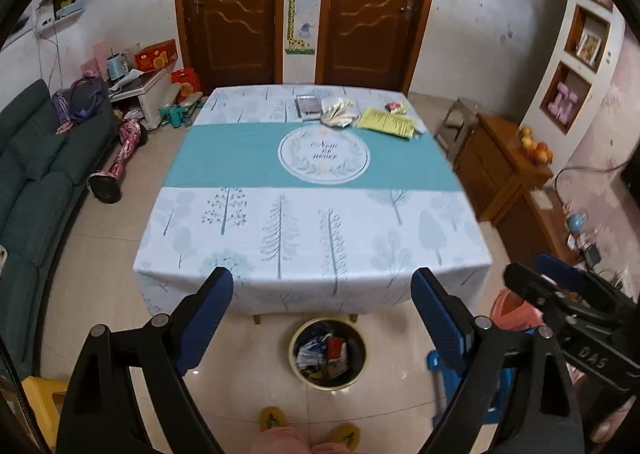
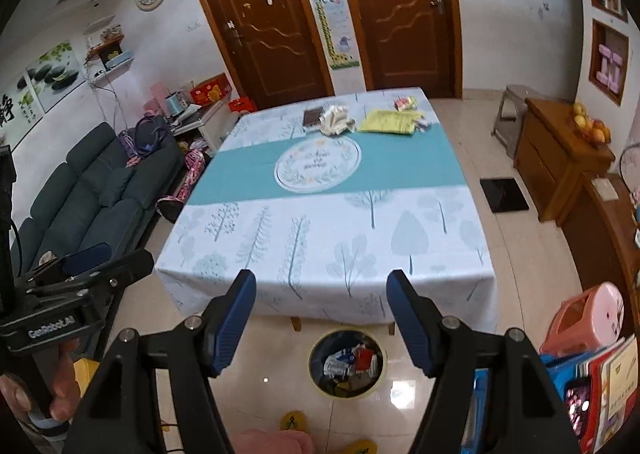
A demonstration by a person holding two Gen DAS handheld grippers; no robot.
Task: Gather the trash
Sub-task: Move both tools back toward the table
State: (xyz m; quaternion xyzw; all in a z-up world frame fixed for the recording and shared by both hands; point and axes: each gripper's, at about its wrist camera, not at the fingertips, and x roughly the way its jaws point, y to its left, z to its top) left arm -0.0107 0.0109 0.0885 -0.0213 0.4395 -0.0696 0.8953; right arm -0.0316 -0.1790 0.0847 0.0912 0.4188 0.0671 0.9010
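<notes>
Blue-padded jaws stand spread wide and empty on both tools: the left gripper (image 1: 322, 286) and the right gripper (image 2: 322, 288) hover short of the near edge of the table (image 1: 312, 238), above the floor, and neither touches anything. All the trash lies along the table's far edge, well apart from both grippers: a dark flat packet (image 1: 308, 105) toward the middle of that edge, a crumpled pale wrapper (image 1: 339, 113) just beside it and overlapping its right side, a yellow printed sheet (image 1: 387, 121) further right, and a small red-and-white wrapper (image 1: 396, 106) near the far right corner. The trash bin (image 1: 327, 353), already partly filled with wrappers, stands on the floor just in front of the near edge, between the two grippers as each camera sees it. As I judge it, no piece has been picked up yet and a long reach across the tablecloth (image 1: 240, 157) comes first. Risks lie in that reach: a finger dragging low could snag and bunch the cloth and shift the pile; the flat sheet and flat packet give the pads little to bite on and may slide instead of lifting; the light crumpled wrapper could slip from a loose pinch on the way back and land on the floor beside the bin
</notes>
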